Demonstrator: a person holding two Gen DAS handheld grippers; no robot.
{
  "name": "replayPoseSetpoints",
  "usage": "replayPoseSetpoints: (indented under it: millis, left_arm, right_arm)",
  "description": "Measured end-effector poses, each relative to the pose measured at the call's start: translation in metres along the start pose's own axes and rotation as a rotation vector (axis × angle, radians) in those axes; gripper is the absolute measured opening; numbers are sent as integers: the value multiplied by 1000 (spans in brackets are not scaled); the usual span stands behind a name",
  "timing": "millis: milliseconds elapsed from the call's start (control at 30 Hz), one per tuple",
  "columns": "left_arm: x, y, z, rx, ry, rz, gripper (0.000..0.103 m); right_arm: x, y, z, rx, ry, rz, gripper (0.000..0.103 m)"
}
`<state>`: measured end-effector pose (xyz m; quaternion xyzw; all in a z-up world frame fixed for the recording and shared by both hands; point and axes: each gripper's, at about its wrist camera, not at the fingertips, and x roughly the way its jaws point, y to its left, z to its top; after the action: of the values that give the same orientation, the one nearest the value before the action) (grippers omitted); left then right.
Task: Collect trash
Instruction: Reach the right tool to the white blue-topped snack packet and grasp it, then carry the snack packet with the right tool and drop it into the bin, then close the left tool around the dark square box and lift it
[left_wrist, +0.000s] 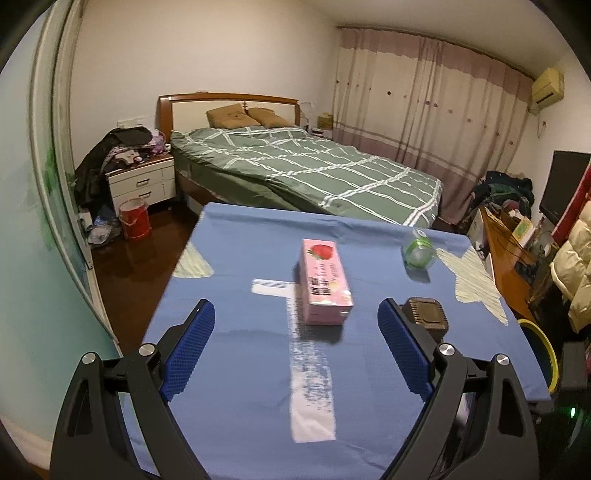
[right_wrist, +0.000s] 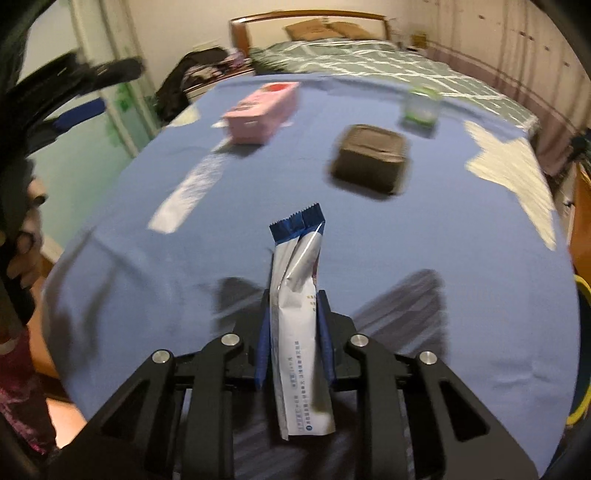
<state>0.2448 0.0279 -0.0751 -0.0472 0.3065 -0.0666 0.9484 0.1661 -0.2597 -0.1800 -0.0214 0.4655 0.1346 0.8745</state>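
Foil sachet (right_wrist: 295, 325) is sitting clamped in our right gripper (right_wrist: 293, 317); it is risking slipping free, while our left gripper (left_wrist: 295, 317) is gaping empty.

Left gripper (left_wrist: 295, 319) agape (right gripper (right_wrist: 294, 325) clamped)

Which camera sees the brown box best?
The right wrist view: the brown box shows whole there, though blurred, lying on the blue tablecloth. In the left wrist view the left gripper has a finger covering part of it.
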Motion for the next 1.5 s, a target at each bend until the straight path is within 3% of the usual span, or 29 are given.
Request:
replayPoseSetpoints:
  millis: [267, 433, 667, 800, 967, 1167, 1500]
  left_arm:
    - [18, -47, -2, 67, 43, -53, 89]
    - [39, -89, -10, 133, 90, -97, 89]
    - [65, -133, -21, 191, 150, -148, 89]
    - [86, -156, -26, 215, 203, -172, 89]
    - [104, -175, -34, 242, 243, -170, 89]
    - [121, -185, -37, 253, 271, -155, 89]
    - [151, -185, -41, 236, 329, -134, 89]
  right_arm:
    - [-25, -85, -2, 166, -70, -96, 22]
    - [-53, -165, -13, 327, -125, -215, 22]
    - [-66, -270, -42, 551, -120, -417, 23]
    - [-66, -311, -59, 637, -95, -489, 23]
    - [-67, -331, -69, 673, -89, -505, 30]
    - [-71, -346, -79, 691, -105, -499, 31]
    - [-68, -338, -75, 687, -117, -481, 33]
